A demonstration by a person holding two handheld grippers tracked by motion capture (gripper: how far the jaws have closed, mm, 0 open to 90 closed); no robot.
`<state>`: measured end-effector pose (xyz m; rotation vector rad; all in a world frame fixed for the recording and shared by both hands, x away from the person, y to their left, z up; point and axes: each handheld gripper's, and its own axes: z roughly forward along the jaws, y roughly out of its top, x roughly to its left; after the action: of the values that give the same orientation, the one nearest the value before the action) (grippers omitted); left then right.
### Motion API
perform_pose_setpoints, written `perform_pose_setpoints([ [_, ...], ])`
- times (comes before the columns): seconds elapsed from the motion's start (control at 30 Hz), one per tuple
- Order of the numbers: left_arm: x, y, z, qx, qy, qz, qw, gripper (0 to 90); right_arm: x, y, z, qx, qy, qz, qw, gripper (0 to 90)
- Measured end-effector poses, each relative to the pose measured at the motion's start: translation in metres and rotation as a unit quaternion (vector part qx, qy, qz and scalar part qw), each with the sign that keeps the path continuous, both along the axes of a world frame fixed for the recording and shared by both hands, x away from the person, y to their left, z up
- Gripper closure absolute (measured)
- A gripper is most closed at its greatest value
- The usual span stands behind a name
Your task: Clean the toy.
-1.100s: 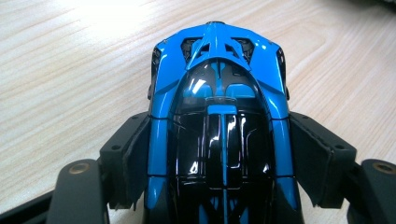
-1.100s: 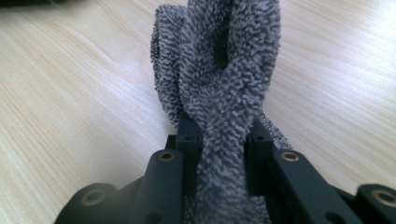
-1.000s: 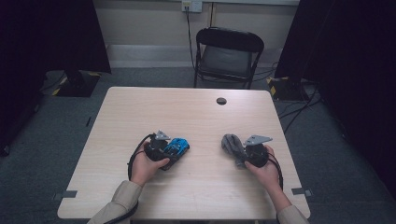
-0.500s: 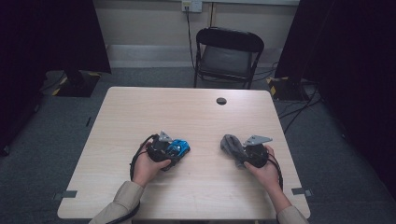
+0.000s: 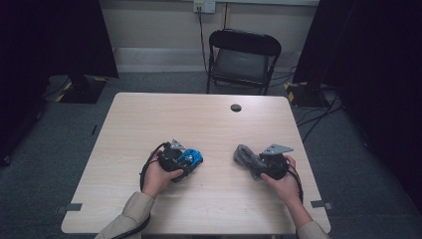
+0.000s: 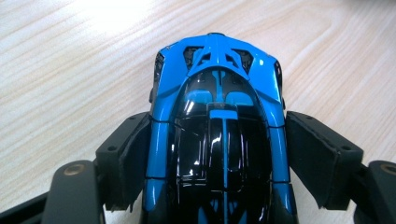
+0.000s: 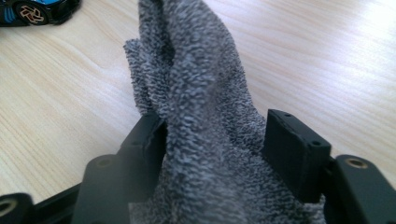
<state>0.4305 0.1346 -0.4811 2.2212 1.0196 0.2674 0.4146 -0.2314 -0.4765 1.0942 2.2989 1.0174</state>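
Toward the near edge of the pale wood-grain table (image 5: 209,124), left of its middle, the left gripper (image 5: 191,158) holds a glossy blue-and-black toy car (image 6: 219,126). Its jaws stand narrowly apart, flanking the car's sides: the left pad touches the body, the right shows a thin gap, and they have just been easing open. Right of the middle, nearer the right edge, the right gripper (image 5: 246,158) has a grey terry cloth (image 7: 205,116) bunched between its jaws; these have just been opening wide, and the cloth now looks loose between them rather than pinched. Judged from this, the step in hand looks like letting go of both things, perhaps after wiping the car. Next, each gripper needs to open fully and back straight off, so neither car nor cloth is dragged.
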Motion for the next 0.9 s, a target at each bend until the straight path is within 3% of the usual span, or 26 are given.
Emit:
perform_pose_setpoints([
  [0.17,0.000,0.001,0.001,-0.009,0.004,0.004,0.9999,23.7,-0.001,-0.001,0.002,0.002,0.000,-0.003,1.0000,33.1],
  [0.3,0.001,0.002,0.003,-0.002,0.002,0.002,1.0000,23.4,0.000,-0.002,0.002,0.009,0.015,0.000,0.9999,30.3],
  [0.5,0.001,0.001,0.010,-0.014,0.008,0.009,0.9998,20.2,-0.002,0.000,0.002,0.011,0.023,0.004,0.9997,26.5],
  [0.9,-0.005,0.006,0.031,-0.028,-0.008,-0.001,0.9996,16.4,-0.004,-0.002,0.019,0.020,0.034,0.007,0.9992,20.8],
])
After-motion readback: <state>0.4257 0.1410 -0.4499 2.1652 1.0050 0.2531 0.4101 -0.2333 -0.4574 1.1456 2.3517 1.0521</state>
